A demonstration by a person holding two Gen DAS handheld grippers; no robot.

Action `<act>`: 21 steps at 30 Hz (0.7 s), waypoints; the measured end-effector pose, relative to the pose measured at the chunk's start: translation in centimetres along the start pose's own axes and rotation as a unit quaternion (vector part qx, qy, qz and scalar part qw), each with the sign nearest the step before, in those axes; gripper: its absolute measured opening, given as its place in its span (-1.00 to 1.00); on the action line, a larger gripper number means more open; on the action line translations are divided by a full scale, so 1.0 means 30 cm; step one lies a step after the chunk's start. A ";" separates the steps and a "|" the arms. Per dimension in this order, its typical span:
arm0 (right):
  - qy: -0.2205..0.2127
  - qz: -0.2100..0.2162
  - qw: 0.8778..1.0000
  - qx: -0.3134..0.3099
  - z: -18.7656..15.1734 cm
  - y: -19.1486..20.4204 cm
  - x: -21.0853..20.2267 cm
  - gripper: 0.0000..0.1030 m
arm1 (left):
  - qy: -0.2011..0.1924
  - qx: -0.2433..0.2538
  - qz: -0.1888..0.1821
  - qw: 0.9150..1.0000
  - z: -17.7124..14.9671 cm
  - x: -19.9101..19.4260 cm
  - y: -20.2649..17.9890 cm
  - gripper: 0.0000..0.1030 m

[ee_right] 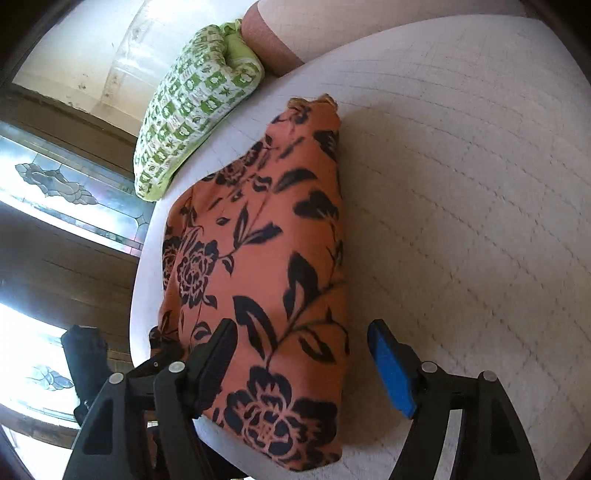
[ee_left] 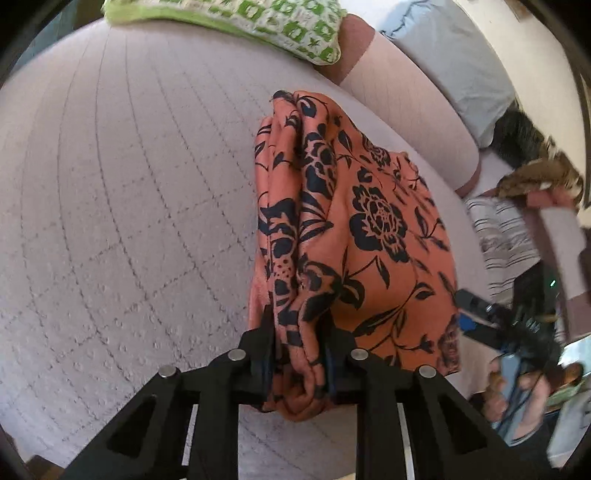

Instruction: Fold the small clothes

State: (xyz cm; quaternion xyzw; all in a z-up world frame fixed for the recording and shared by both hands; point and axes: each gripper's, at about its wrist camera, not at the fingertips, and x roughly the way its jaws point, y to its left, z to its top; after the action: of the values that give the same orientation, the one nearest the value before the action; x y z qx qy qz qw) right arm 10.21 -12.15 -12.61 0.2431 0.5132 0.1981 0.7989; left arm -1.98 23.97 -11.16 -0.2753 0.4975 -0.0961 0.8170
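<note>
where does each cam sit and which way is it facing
Left wrist: on the left gripper, angled down its fingers, which clamp a bunched end of the orange floral cloth on the quilted bed cover; the right gripper and a hand show at right.
Right wrist: on the right gripper, angled down at the same cloth between open jaws; window behind.
Shared: cloth, bed cover, green patterned pillow.
</note>
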 end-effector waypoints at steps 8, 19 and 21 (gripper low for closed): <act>-0.070 -0.025 0.995 -0.060 -0.006 0.082 -0.151 0.48 | -0.058 0.020 -0.018 0.998 0.125 -0.138 -0.034 0.71; -0.048 -0.004 0.997 -0.055 0.039 0.060 -0.107 0.48 | 0.029 -0.032 -0.070 0.997 0.480 0.200 0.095 -0.61; -0.040 -0.004 0.997 -0.059 0.034 0.055 -0.100 0.48 | 0.019 -0.012 -0.065 0.998 0.474 0.162 0.089 -0.57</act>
State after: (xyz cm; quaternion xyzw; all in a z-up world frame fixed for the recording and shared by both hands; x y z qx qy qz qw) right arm 9.85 -12.71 -9.08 0.2011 0.4690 0.2145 0.8328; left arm 12.38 29.14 -11.28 -0.3151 0.4955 -0.1483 0.7957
